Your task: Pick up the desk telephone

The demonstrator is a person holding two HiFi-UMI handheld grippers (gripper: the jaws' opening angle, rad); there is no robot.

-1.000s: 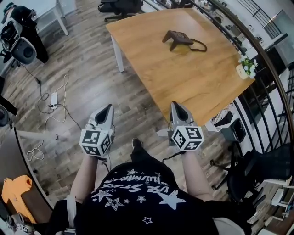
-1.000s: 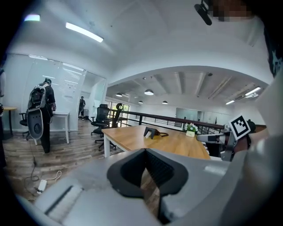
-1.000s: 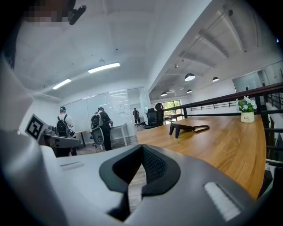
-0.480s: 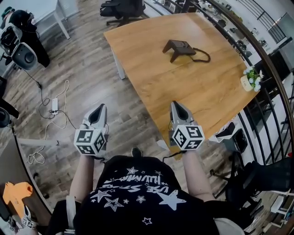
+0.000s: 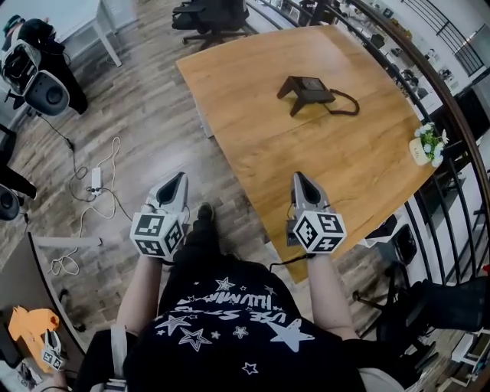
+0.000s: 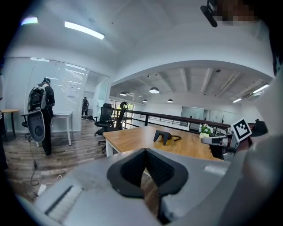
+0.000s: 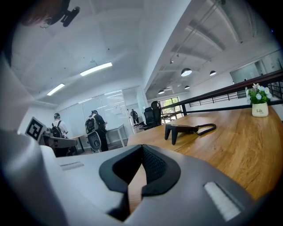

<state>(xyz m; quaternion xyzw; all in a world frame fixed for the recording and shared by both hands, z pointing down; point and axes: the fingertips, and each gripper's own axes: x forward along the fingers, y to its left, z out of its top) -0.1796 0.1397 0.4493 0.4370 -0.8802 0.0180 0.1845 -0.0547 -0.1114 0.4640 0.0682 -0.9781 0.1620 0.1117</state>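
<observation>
The dark desk telephone [image 5: 308, 89] with its curled cord stands on the far half of the wooden table [image 5: 337, 153]; it also shows small in the left gripper view [image 6: 163, 136] and in the right gripper view [image 7: 183, 129]. My left gripper [image 5: 179, 181] is over the floor, left of the table, its jaws shut and empty. My right gripper [image 5: 299, 180] hovers over the table's near edge, jaws shut, nothing held. Both are well short of the telephone.
A small potted plant [image 5: 427, 145] sits at the table's right corner beside a black railing [image 5: 452, 115]. Office chairs [image 5: 207, 14] stand beyond the table. Cables and a power strip [image 5: 95, 181] lie on the wood floor at left. People stand far off [image 7: 95, 126].
Both grippers and the person have moved forward toward the table. The telephone sits lower and closer in the head view. The jaws stayed shut.
</observation>
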